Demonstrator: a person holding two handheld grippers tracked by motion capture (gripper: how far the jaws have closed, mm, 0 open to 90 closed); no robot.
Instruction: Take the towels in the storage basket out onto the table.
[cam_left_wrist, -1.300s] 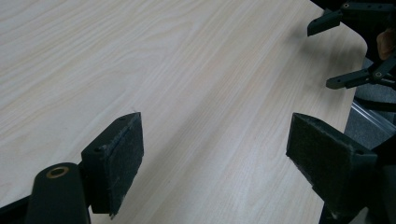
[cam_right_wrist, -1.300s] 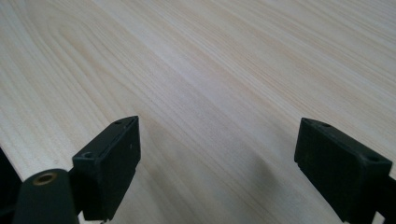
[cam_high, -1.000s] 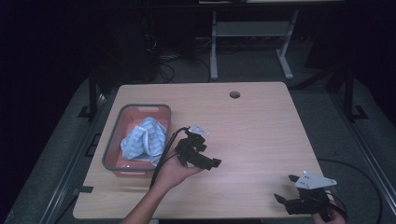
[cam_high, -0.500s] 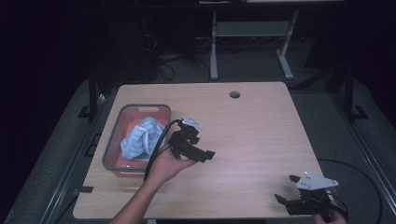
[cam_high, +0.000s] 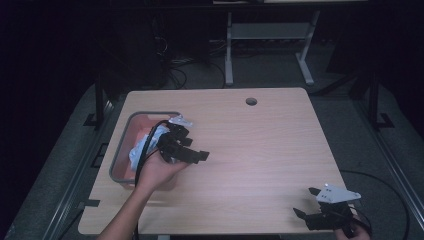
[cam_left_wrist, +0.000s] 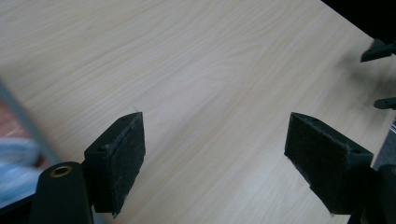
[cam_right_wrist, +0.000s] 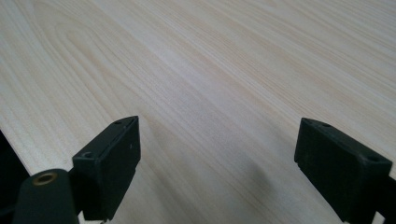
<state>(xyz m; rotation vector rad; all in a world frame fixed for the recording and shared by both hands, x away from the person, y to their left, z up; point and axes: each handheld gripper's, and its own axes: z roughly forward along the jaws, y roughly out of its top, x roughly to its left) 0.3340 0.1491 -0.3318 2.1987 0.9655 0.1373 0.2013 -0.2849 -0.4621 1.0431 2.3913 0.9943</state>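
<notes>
Broad rectangular table of pale wood grain (cam_high: 260, 150), with a small round hole (cam_high: 251, 101) near the far edge. Near the left edge, a shallow grey-rimmed tray with a reddish inside (cam_high: 120, 159), long side running along that edge. Inside the tray, a crumpled white and light-blue cloth (cam_high: 136, 152), partly hidden behind the hand; in the left gripper view a blurred strip of the same cloth (cam_left_wrist: 16, 158) and of the tray's grey rim at the left border. Over the tray's inner side, toward the table's middle, the left hand (cam_high: 157, 170) gripping the black left gripper (cam_high: 197, 154), its cable looping back over the tray. Jaws wide apart with bare wood between the pads in the left gripper view (cam_left_wrist: 212, 163), nothing clamped; a small pale scrap just behind the gripper, too blurred to name. Well apart, at the near right corner of the table, the black right gripper with a grey three-cornered plate on top (cam_high: 306, 201). Jaws likewise spread wide over bare wood in the right gripper view (cam_right_wrist: 217, 163), empty between them.
</notes>
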